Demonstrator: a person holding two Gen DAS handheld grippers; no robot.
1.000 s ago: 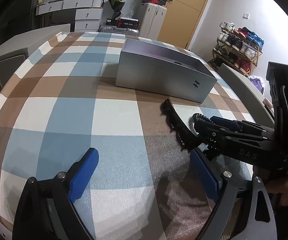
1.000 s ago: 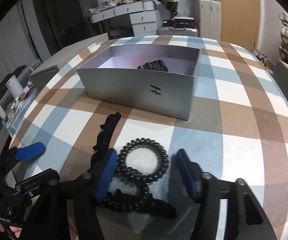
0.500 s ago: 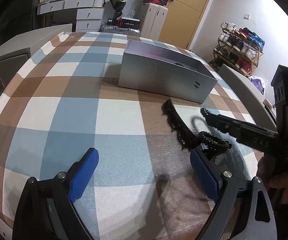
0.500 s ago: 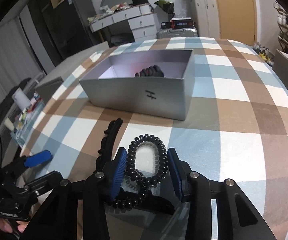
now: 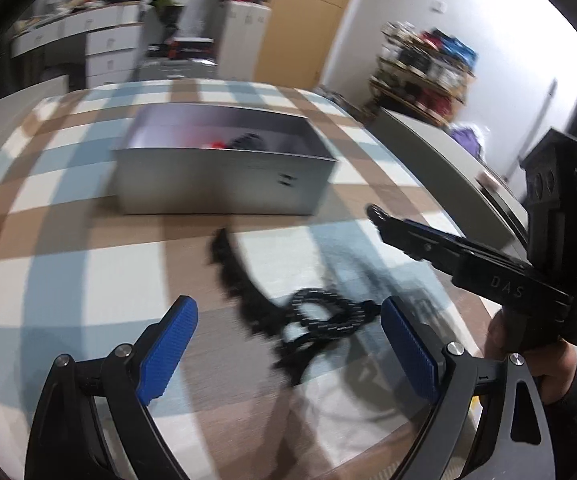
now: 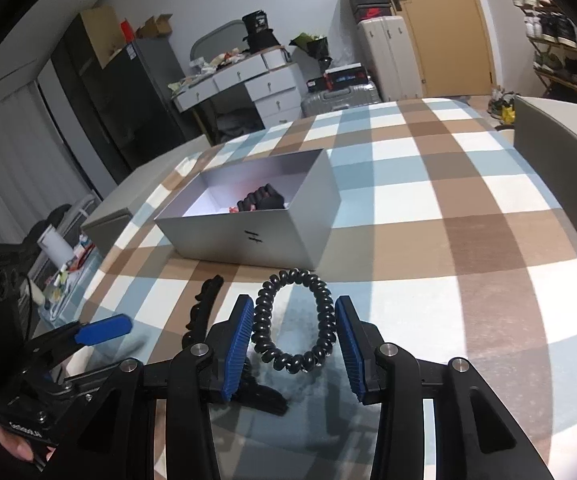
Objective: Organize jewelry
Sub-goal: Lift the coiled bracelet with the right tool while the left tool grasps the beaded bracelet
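My right gripper (image 6: 294, 338) is shut on a black spiral coil hair tie (image 6: 320, 292) and holds it lifted above the checked tablecloth, short of the grey open box (image 6: 248, 236). The box holds black and red pieces (image 6: 260, 200). A black toothed hair clip (image 5: 232, 280) and a black braided band (image 5: 324, 316) lie on the cloth between the fingers of my open, empty left gripper (image 5: 288, 348). The clip also shows in the right wrist view (image 6: 204, 296). The right gripper shows side-on in the left wrist view (image 5: 376, 212).
A grey chair back (image 6: 560, 144) stands at the table's right edge. A side shelf with small items (image 6: 60, 264) sits below the left edge. Drawers, suitcases and shoe racks stand beyond the table.
My right gripper has closed on the coil hair tie and lifted it off the cloth toward the box. My left gripper has swung right, over the clip and band, still open.
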